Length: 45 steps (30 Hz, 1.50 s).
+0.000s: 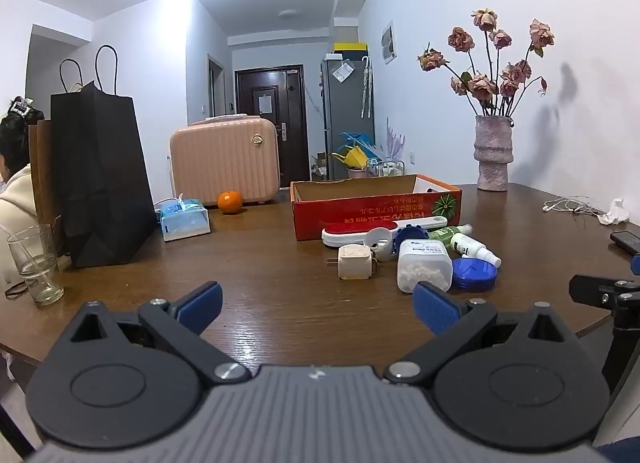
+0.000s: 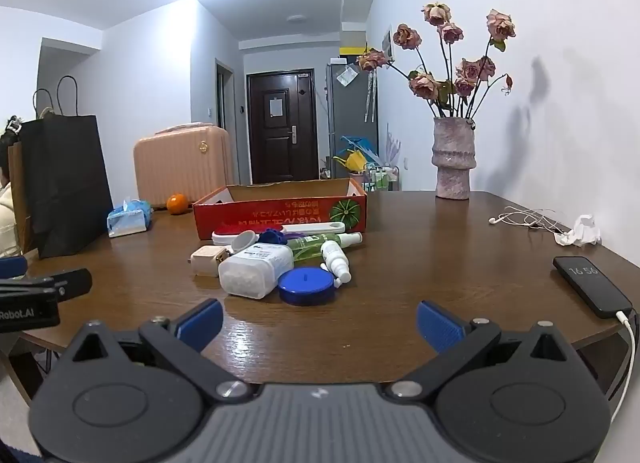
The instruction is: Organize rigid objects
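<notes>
Left wrist view: my left gripper (image 1: 318, 305) gapes wide above the table (image 1: 260, 263), holding nothing; the clutter, with a white jar (image 1: 424, 269), sits just before the red box (image 1: 376, 207).

Right wrist view: my right gripper (image 2: 320, 321) spreads empty, near the blue lid (image 2: 306, 285).

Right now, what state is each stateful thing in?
Left gripper: open, holding nothing.
Right gripper: open, holding nothing.
Red cardboard box: open-topped; inside hidden.
Clear pill container: lying on its side, partly filled.
White spray bottle: lying down.
Phone: screen lit, cable plugged.
Drinking glass: upright, apparently empty.
</notes>
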Motion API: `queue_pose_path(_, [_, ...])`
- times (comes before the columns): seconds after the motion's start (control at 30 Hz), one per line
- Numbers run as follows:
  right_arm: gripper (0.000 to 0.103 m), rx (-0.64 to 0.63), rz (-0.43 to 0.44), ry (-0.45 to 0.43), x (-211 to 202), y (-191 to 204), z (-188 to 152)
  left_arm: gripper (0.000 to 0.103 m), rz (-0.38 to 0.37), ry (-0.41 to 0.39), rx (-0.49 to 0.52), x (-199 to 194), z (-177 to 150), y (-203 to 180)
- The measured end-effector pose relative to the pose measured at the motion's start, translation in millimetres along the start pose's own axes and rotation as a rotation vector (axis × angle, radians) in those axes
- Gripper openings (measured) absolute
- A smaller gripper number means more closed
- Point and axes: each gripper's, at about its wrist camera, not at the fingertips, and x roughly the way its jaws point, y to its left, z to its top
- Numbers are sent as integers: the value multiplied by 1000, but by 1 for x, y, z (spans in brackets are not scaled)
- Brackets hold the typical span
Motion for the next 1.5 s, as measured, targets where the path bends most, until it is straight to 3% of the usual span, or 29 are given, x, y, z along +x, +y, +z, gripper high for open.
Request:
queue_pose_path(0.07, [103,3,-3,4,-4,2,-1,103,-1,0,1,0,0,0])
queue_pose_path(0.1, [103,-2,-2,79,-1,3,0,103,-1,-1,1,-1,0,0])
queue_pose_path(0.47, [103,-32,5,-13,-8,9,0,103,5,-7,-2,-2,2,-2])
queue_pose_path(1.5, [103,-34,7,-22,-9,10,-2,103,3,-22,8,-4,2,1])
